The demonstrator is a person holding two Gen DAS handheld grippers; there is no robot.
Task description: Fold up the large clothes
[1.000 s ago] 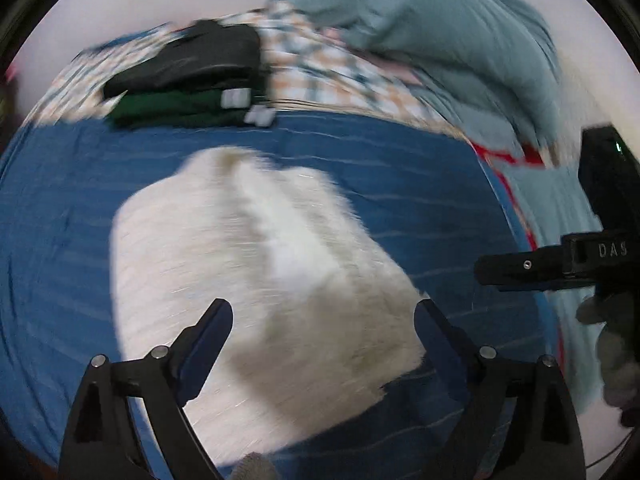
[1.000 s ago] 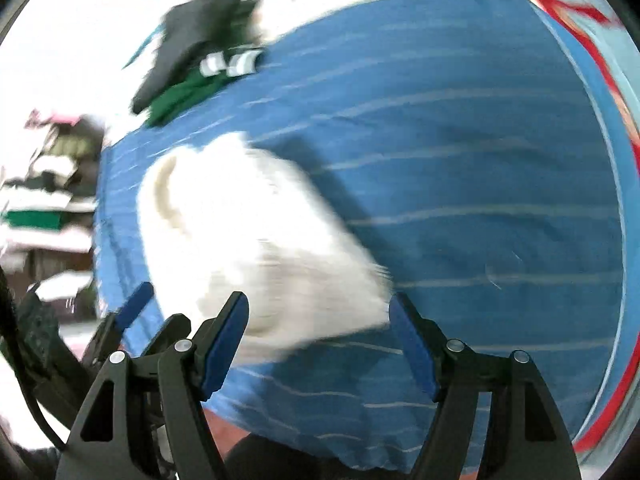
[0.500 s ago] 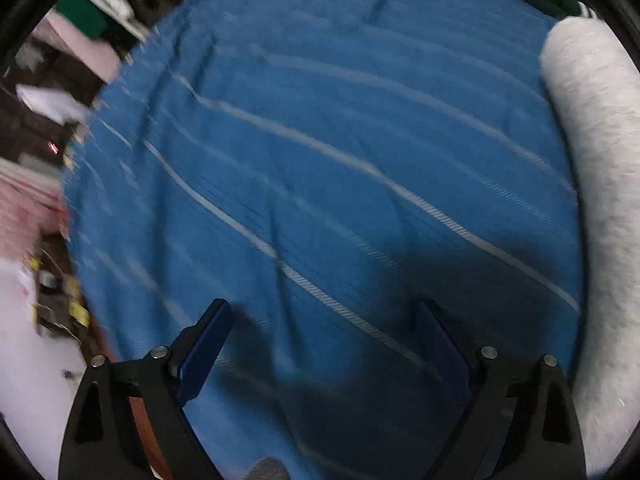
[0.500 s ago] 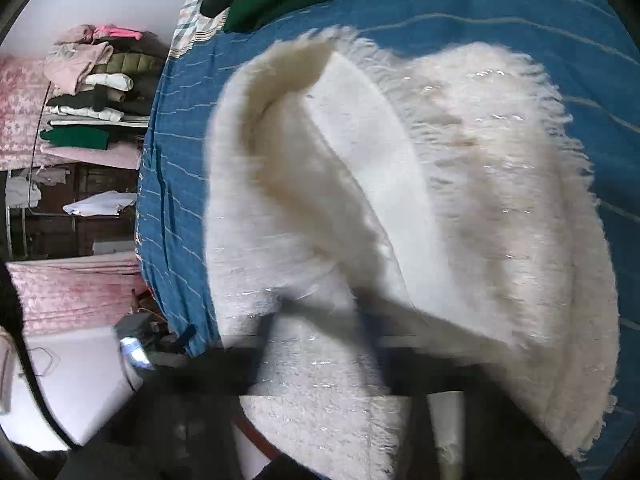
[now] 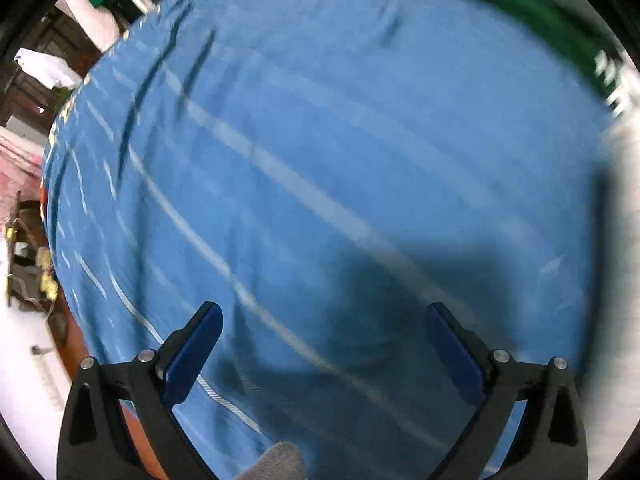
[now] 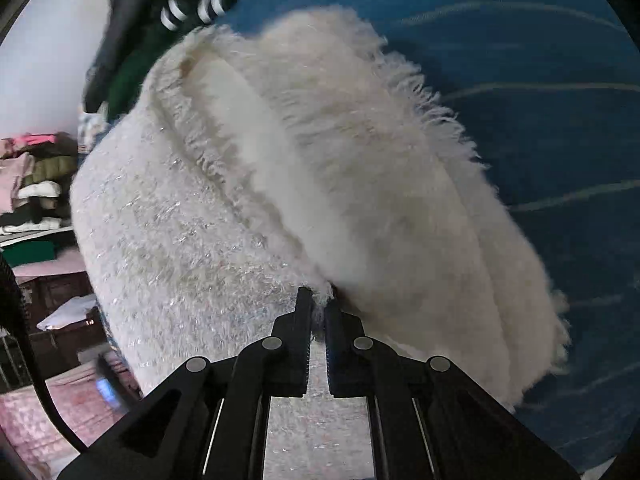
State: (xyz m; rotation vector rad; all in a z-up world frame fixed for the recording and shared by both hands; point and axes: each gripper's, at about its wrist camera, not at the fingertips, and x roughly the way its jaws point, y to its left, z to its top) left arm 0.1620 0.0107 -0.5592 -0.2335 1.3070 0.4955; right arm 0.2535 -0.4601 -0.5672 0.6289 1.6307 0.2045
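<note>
A fluffy white sweater [image 6: 304,184] lies partly folded on a blue striped bedsheet [image 6: 560,140]. My right gripper [image 6: 318,300] is shut on its near edge, with white fuzz pinched between the black fingers. In the left wrist view the sweater [image 5: 624,264] shows only as a blurred white band along the right rim. My left gripper [image 5: 324,340] hangs over bare blue sheet [image 5: 320,160]; its jaws are opening and stand wide, with nothing between the blue pads.
Folded dark green and black clothes [image 6: 132,60] lie at the far end of the bed, the green one [image 5: 532,12] also at the top right in the left wrist view. Shelves with stacked clothes [image 6: 36,184] stand beyond the bed's left edge.
My right gripper has closed on the sweater's near edge after coming down to it. My left gripper has swung away from the sweater to the bare sheet beside it.
</note>
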